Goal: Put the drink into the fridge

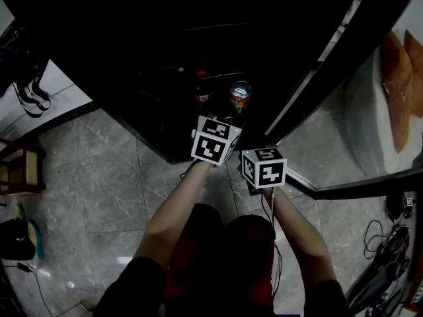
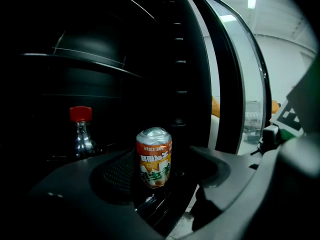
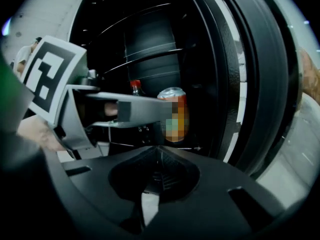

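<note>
The fridge (image 1: 132, 45) stood open and dark, its door (image 1: 337, 65) swung out to the right. Both grippers were up at the opening, the left one nearer and reaching in. The left gripper (image 2: 165, 159) had its jaws spread wide, and the can (image 2: 154, 156) stood right in the gap between them, with a sliver of space showing on either side, so it looked to be standing on its own. The right gripper (image 3: 156, 151) hung back, just outside, its jaws pressed together on nothing. A red-capped bottle (image 2: 81, 134) sat deeper in, to the can's left. The can itself was upright, long axis vertical, inside the fridge near the front on the door side. It had an orange label with pale lettering and a silver top that looked slightly dented. By my read the drink was already in, and the left gripper only needed a straight pull back that didn't clip it.
</note>
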A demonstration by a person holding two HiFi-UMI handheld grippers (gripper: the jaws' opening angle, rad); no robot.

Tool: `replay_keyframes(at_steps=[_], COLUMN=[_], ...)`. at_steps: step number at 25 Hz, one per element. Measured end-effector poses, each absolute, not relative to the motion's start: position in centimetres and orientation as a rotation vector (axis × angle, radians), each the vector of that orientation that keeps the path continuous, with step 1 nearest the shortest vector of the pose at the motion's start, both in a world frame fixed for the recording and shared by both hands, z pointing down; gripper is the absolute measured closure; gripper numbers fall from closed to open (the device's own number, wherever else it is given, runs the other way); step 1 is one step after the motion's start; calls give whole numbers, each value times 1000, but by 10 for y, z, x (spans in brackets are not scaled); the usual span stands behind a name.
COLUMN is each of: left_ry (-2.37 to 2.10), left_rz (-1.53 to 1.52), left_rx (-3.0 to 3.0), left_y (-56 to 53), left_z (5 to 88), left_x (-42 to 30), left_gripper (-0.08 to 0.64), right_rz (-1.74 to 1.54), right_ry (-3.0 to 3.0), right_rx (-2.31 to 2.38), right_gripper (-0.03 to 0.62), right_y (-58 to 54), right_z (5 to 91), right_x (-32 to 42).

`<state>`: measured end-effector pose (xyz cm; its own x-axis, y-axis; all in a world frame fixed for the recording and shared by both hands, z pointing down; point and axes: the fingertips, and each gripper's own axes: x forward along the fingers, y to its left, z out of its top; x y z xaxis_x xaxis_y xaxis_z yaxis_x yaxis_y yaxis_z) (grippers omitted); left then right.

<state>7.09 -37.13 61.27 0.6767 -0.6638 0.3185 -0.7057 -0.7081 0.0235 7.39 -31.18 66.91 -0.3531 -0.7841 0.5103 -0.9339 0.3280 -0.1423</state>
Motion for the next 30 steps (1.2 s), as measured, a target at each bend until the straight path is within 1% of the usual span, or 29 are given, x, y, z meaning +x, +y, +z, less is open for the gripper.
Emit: replay_keyframes(at_steps=[4,8,11,16,19,23,30], left_ry=[-1113,-1129,-1166,-1180,-1183,-1209,-1228], left_rz=[407,376,399,349,355,395,383], left_rx=[2765,2781,2819,2810,2819,2840,2837], left_y=[-359,-346,-337,-319,-309,-298,-285], left_z=[599,587,581,576,574,572,561], left_x=[59,46,37,20,11,0,-25], left_gripper=[228,293,325,449,499,533,549], right_rz=[559,539,530,481,469,477,480], right_ry=[-2286,-2322,-2350,-2379,-2392,-2415,-2455], right_rx=[1531,1528,1523,1533,1546,1552,1562], right_gripper=[574,574,574,574,574,574,574], right_y=[-308,-301,-295,-289,-287,-284,-277], right_z=[658,648,641,629,622,615,603], right_x=[73,71,67,64,65,65,63])
